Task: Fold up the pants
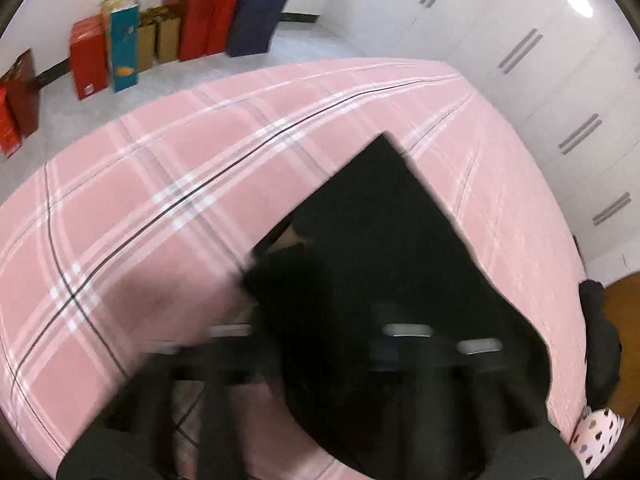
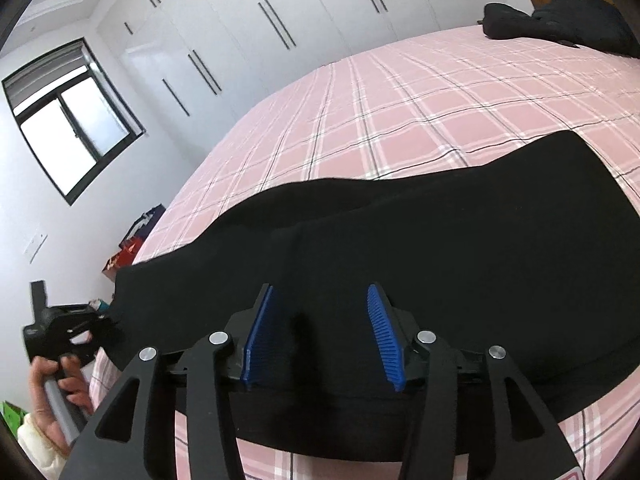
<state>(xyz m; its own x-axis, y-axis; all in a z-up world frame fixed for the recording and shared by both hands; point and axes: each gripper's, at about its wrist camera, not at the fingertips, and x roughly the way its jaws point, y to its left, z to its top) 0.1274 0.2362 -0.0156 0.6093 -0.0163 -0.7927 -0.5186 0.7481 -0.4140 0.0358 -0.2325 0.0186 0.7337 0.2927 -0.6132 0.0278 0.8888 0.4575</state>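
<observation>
Black pants [image 2: 440, 260] lie across the near part of a pink plaid bed [image 2: 400, 100]. My right gripper [image 2: 320, 320] hovers over their near edge. Its blue pads [image 2: 260, 340] stand apart, with cloth lying under and between them but not pressed. At the left, a hand [image 2: 60, 392] holds my left gripper [image 2: 106, 322], which meets the pants' left end and looks shut on it. The left wrist view is blurred: the pants [image 1: 380, 220] rise as a lifted black flap over the left gripper [image 1: 320, 336], hiding its fingertips.
Gift bags [image 1: 192, 20] stand on the floor along the far wall. White wardrobe doors [image 1: 520, 60] run beside the bed. A dark pile of clothing [image 2: 560, 20] lies at the bed's far corner. A dotted pillow [image 1: 596, 436] sits by the edge.
</observation>
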